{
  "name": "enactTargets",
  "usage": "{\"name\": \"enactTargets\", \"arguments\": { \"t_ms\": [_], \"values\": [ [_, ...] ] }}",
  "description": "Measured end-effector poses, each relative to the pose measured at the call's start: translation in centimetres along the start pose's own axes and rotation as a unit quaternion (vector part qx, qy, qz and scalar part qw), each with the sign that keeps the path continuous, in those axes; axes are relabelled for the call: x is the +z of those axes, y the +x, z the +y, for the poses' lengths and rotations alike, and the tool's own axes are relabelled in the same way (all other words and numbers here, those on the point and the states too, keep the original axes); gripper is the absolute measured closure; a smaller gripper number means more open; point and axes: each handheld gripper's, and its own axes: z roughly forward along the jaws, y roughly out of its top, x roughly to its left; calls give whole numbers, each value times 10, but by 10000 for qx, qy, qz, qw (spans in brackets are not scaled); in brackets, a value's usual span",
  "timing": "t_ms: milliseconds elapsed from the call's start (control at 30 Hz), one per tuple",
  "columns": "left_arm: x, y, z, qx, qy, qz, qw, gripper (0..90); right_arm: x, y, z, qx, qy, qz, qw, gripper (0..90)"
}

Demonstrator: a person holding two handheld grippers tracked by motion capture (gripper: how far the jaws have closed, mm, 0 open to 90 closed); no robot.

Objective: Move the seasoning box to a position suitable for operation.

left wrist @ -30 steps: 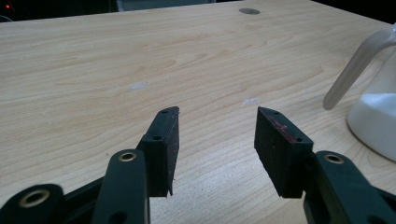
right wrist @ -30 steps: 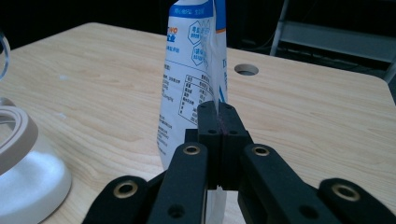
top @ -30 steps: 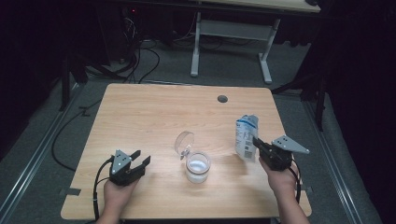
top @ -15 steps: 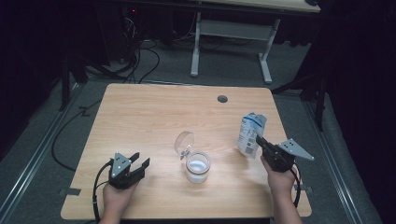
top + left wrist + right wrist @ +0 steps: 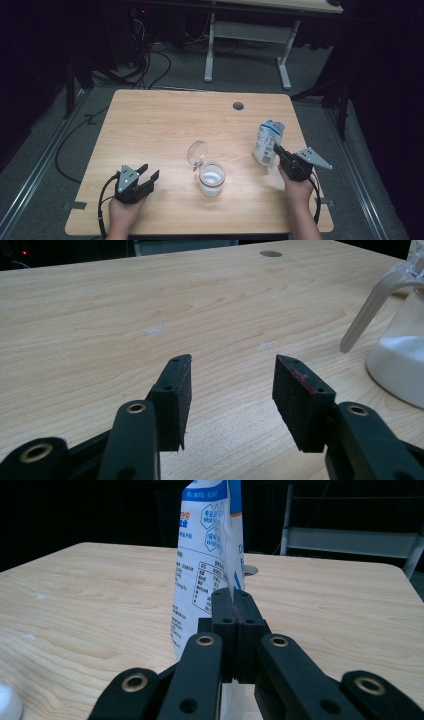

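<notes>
A white and blue pouch [image 5: 267, 140] stands upright near the table's right edge. My right gripper [image 5: 276, 149] is shut on its near side seam. In the right gripper view the pouch [image 5: 205, 555] rises straight above my right gripper [image 5: 233, 597], whose pads pinch the thin edge. Whether the pouch's bottom rests on the wood I cannot tell. A clear jar [image 5: 212, 179] with white powder inside sits in the middle front, its hinged lid [image 5: 197, 152] swung up. My left gripper [image 5: 148, 172] rests open at the front left; the left gripper [image 5: 232, 375] holds nothing, and the jar [image 5: 400, 360] is off to its right.
The wooden table [image 5: 165, 120] has a round cable hole [image 5: 238, 106] near its far edge. Beyond the table a white desk frame [image 5: 250, 35] and cables lie on the dark floor. A black cable trails from each gripper over the front edge.
My right gripper has sunk a little and shifted right with the pouch, which has turned more upright. The left gripper and the jar have stayed put.
</notes>
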Motion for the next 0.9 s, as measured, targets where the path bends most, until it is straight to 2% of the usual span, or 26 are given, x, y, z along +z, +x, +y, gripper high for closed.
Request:
{"name": "enactTargets", "arguments": {
  "t_ms": [300,700,800,833,900],
  "values": [
    [-2,1,1,18,-37,-29,10000,502,-3,2,-12,-110,-19,-128,9999,887],
    [-2,3,1,-16,-47,-36,10000,501,-5,3,-19,-78,139,-159,9997,834],
    [-2,3,1,-9,-51,-36,10000,501,-5,3,-20,-81,179,-144,9997,814],
    [-2,3,1,0,-50,-38,10000,501,-5,3,-20,-55,198,-163,9997,768],
    [-2,3,1,2,-46,-48,10000,501,-5,4,-19,-46,219,-146,9996,735]
  ]
}}
